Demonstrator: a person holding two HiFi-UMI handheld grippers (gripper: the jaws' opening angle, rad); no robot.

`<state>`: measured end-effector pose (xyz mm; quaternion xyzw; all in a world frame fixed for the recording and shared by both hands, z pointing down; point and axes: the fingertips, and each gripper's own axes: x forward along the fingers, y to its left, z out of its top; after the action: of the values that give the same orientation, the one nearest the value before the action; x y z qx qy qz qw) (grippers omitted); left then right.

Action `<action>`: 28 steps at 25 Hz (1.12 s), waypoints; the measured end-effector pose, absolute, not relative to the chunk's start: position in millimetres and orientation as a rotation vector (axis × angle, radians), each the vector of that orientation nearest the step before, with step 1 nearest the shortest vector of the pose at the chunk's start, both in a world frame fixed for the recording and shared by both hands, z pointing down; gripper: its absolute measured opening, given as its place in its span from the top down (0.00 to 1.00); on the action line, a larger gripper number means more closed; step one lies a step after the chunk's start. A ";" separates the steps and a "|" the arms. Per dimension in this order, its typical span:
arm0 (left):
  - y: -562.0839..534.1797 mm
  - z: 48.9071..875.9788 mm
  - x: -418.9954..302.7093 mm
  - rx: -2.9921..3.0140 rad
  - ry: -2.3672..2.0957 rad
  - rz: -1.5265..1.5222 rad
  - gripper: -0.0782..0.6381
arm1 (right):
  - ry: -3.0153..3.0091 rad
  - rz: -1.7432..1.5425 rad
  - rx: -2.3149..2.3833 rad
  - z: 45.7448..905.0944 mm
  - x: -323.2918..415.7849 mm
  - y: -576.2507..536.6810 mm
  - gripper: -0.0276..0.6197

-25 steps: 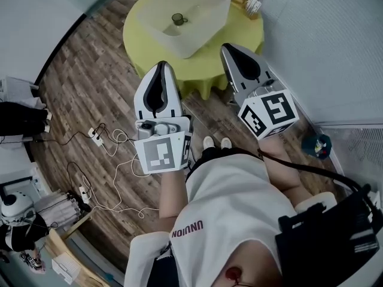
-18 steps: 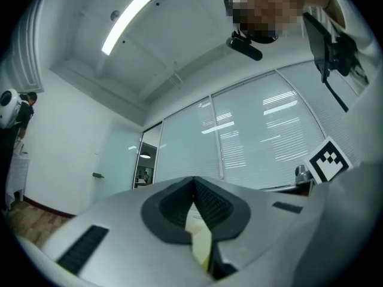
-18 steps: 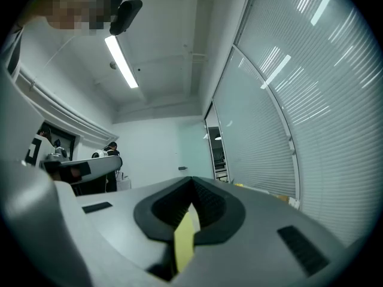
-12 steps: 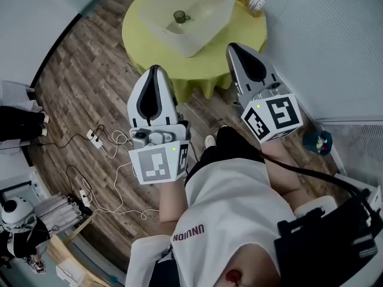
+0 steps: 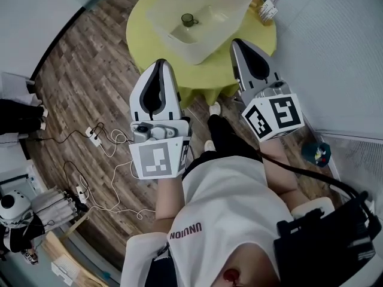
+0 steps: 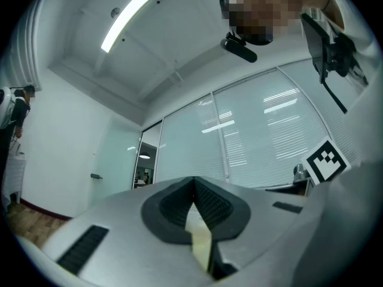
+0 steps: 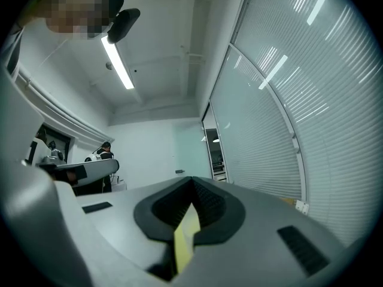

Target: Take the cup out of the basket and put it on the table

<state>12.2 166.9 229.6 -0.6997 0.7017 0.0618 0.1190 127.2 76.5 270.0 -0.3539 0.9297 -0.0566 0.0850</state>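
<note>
A small dark green cup point(image 5: 189, 20) stands inside a translucent white basket point(image 5: 227, 5) on a round table with a yellow-green cloth point(image 5: 149, 26), at the top of the head view. My left gripper point(image 5: 158, 70) is held over the floor just short of the table's near edge, jaws shut with nothing between them. My right gripper point(image 5: 246, 46) is beside it, over the table's near right edge, also shut and empty. Both gripper views point up at the ceiling; the shut left gripper point(image 6: 194, 181) and shut right gripper point(image 7: 192, 182) show there.
Wood floor lies round the table, with white cables and power strips point(image 5: 96, 136) at the left. A small holder with cards point(image 5: 267, 9) stands on the table behind the basket. Glass walls with blinds point(image 5: 335, 46) run along the right. A teal object point(image 5: 315, 152) sits on the floor at the right.
The person has stepped toward the table: the table and basket now sit lower and nearer in the head view, and one leg has swung forward. Both grippers stay shut.
</note>
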 end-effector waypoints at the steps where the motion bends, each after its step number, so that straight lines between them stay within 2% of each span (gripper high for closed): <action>1: 158.9 230.2 9.4 -2.044 2.054 0.174 0.87 | 2.775 -0.165 -1.045 269.6 123.1 69.2 0.93; 15: 47.6 218.9 -24.9 -1.990 2.091 0.143 0.87 | 2.791 -0.183 -0.977 261.6 85.3 -45.5 0.93; 28: 3.6 225.1 -43.2 -1.878 2.161 0.117 0.87 | 2.842 -0.168 -0.832 269.5 54.4 -101.3 0.93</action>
<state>-43.2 3.6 225.1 -0.6492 0.7470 0.0405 0.1375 54.4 -101.3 269.5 -0.2796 0.9544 -0.0566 0.0878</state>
